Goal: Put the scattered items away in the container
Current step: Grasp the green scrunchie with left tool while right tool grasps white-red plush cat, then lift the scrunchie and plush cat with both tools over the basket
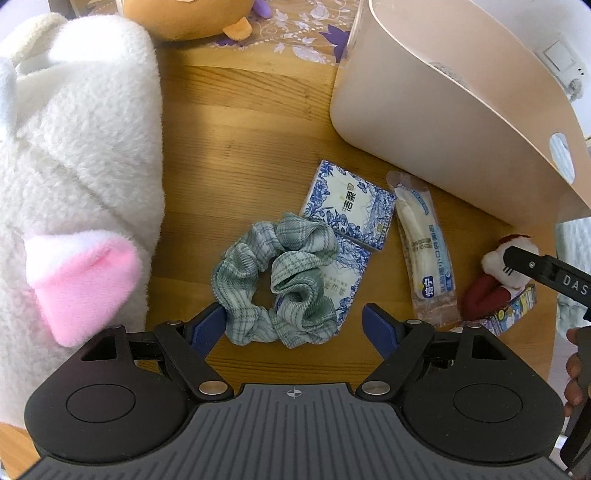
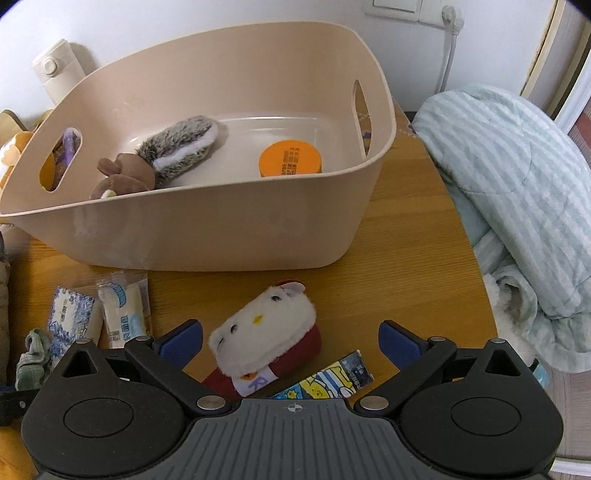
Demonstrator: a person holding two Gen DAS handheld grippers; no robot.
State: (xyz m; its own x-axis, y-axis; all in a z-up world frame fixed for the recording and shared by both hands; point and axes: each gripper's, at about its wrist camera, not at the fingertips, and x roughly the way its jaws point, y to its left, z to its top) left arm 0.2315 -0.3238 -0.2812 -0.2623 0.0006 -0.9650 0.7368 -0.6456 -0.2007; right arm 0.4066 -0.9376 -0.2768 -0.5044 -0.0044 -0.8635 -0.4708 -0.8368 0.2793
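A green plaid scrunchie (image 1: 280,284) lies on the wooden table between the blue pads of my open left gripper (image 1: 295,325), partly over a blue-and-white tissue pack (image 1: 347,280). A second tissue pack (image 1: 351,206) and a wrapped bread packet (image 1: 424,251) lie just beyond. My right gripper (image 2: 291,341) is open around a white-and-red cat plush (image 2: 266,332) that rests against a colourful small box (image 2: 332,380). The beige tub (image 2: 221,229) stands behind, holding a brown squirrel plush (image 2: 166,155) and an orange-lidded jar (image 2: 290,158).
A big white fleecy plush with a pink ear (image 1: 74,147) fills the left side. An orange plush (image 1: 184,18) sits at the back. A pale striped blanket (image 2: 517,184) lies off the table's right edge, and a white bottle (image 2: 55,70) stands behind the tub.
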